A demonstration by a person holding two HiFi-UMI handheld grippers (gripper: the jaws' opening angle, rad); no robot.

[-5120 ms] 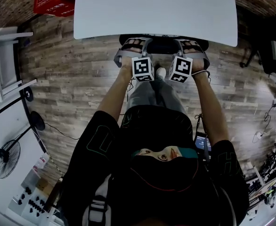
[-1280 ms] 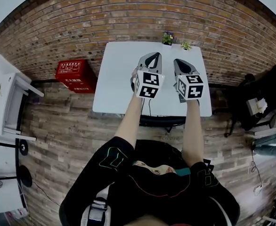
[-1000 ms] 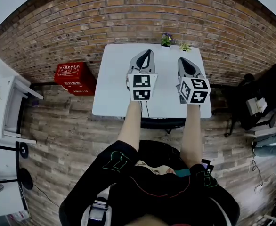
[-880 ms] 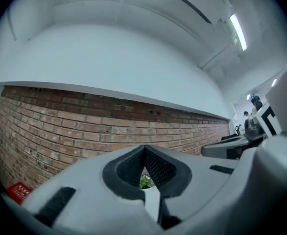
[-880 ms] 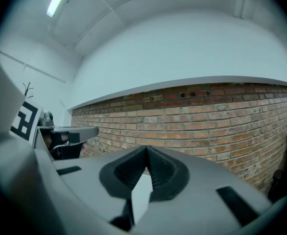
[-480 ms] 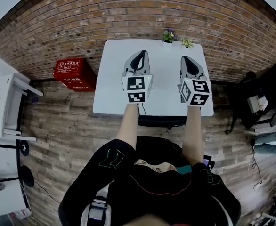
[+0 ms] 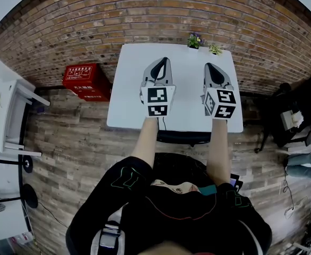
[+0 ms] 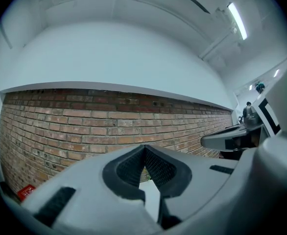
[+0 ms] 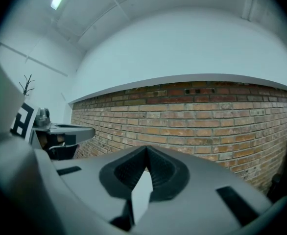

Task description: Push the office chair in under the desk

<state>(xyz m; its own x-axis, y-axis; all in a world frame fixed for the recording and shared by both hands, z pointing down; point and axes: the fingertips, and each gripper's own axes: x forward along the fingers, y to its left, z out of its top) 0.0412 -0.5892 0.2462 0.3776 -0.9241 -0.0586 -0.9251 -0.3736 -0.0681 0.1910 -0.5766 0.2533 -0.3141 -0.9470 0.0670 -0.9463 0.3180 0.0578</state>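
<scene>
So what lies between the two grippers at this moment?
Only the bare white desk top. The head view shows it between the left gripper and the right gripper, both of which are shut and empty.

Both arms out front, both tools closed

The left tool [image 7: 162, 62] and right tool [image 7: 209, 67] point forward, level, side by side and apart. Each one's jaws meet at the tips, gripping nothing. The left forearm [image 7: 145, 142] and right forearm [image 7: 219, 147] reach straight ahead.
</scene>
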